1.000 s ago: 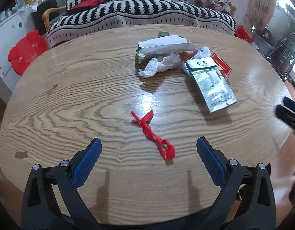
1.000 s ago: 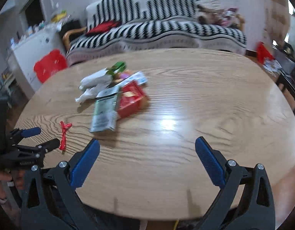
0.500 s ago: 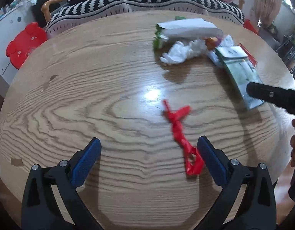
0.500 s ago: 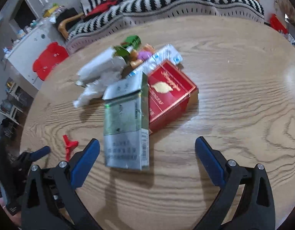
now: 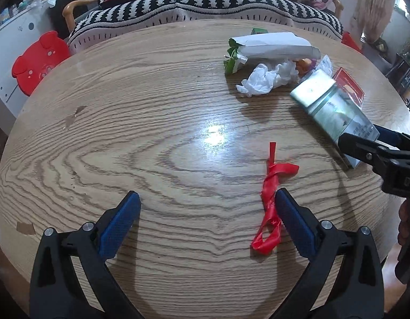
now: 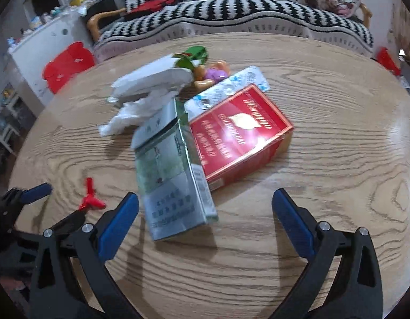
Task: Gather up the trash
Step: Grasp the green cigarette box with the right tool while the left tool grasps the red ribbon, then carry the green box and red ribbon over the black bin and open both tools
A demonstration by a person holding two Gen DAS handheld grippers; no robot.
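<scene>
Two boxes are seen on the table: one green box [image 6: 173, 175] and one red box [image 6: 239, 135]. One red ribbon [image 5: 271, 199], one crumpled white tissue [image 5: 266, 78], one white paper wrapper [image 5: 274, 46] and one pill strip [image 6: 231, 87] are counted too. Two grippers are seen, the left gripper [image 5: 207, 215] and the right gripper [image 6: 205, 212].

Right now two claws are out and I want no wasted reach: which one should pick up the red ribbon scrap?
Left. The left claw is open with the red ribbon scrap beside its right finger. The right claw is open over the green pack.
</scene>
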